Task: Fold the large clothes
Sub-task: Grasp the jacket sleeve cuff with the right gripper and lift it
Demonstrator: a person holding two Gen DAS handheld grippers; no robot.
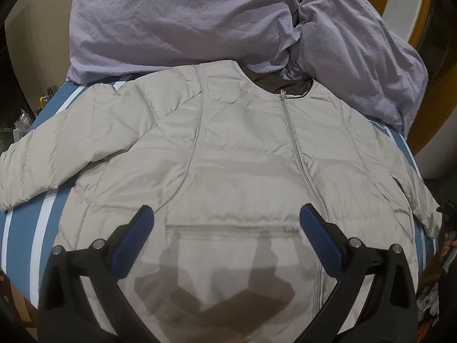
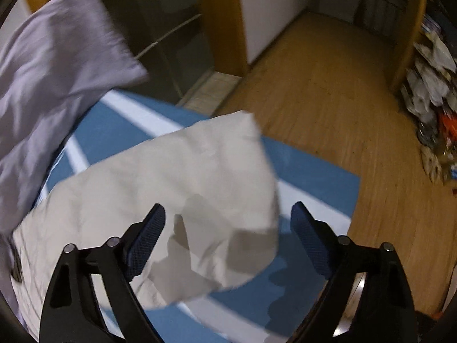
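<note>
The pale puffer jacket (image 1: pixel 228 154) lay face up and zipped on the blue striped bed sheet (image 1: pixel 42 223), collar toward the crumpled lilac duvet (image 1: pixel 185 23) at the head of the bed. Both sleeves were spread out to the sides, and no fold was visible in the body, so the task appeared to be at its very start. You held the left gripper (image 1: pixel 225 220) above the lower front panel, near the pocket zip (image 1: pixel 231 227), with its jaws wide apart and nothing between them. Your right gripper (image 2: pixel 228 217) hovered over the sleeve end (image 2: pixel 222 177) near the bed's corner, equally wide and empty; whether its pads touched the cloth could not be told. Judging from this layout, both sleeves and the body folds remained to be done.
</note>
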